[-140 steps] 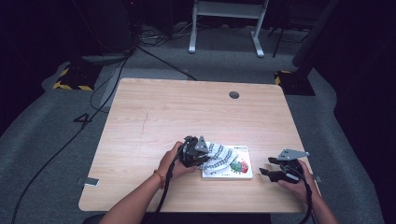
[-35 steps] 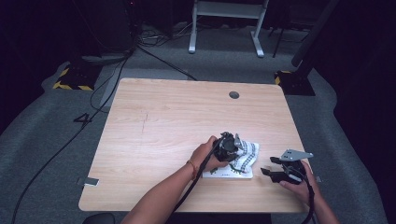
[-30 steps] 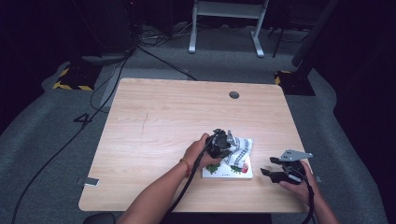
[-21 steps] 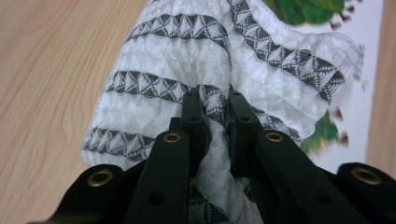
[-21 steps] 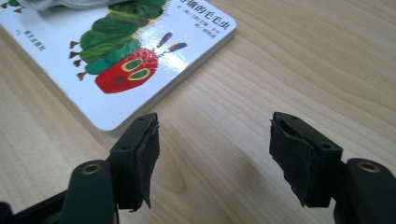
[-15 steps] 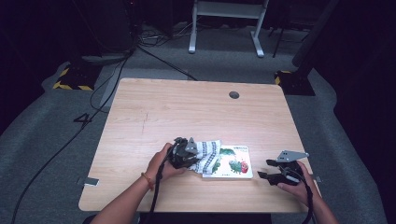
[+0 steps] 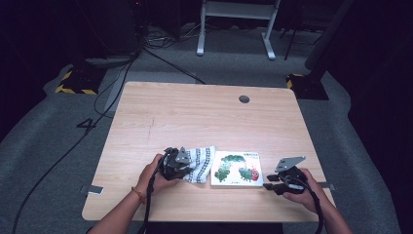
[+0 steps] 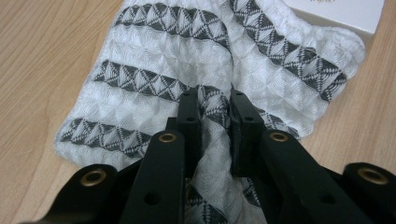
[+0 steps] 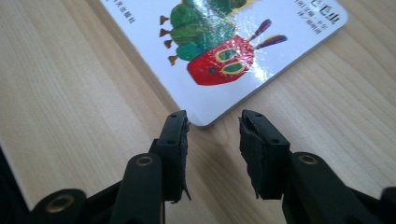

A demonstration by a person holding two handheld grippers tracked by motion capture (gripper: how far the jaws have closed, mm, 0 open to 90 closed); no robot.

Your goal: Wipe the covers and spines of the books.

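A white cloth with dark patterned stripes (image 7: 200,163) lies bunched on the wooden table (image 7: 195,117), just left of a picture book (image 7: 237,168) with a green and red caterpillar on its cover. My left gripper (image 7: 187,170) is shut on a fold of the cloth (image 8: 154,51), which is pinched between its pads (image 8: 215,100). My right gripper (image 7: 267,185) sits low at the book's near right corner. In the right gripper view its jaws (image 9: 212,121) have just been closing, with a gap still between them and nothing in it. The book's corner (image 9: 224,42) lies just ahead of the tips.
A round cable hole (image 7: 244,99) sits near the table's far edge. Cables trail from both grippers over the near edge. A white frame (image 7: 234,19) and loose cables lie on the dark floor beyond the table.
My left gripper has dragged the cloth leftward off the book, so the cover now lies bare. The right gripper has edged in toward the book's corner.
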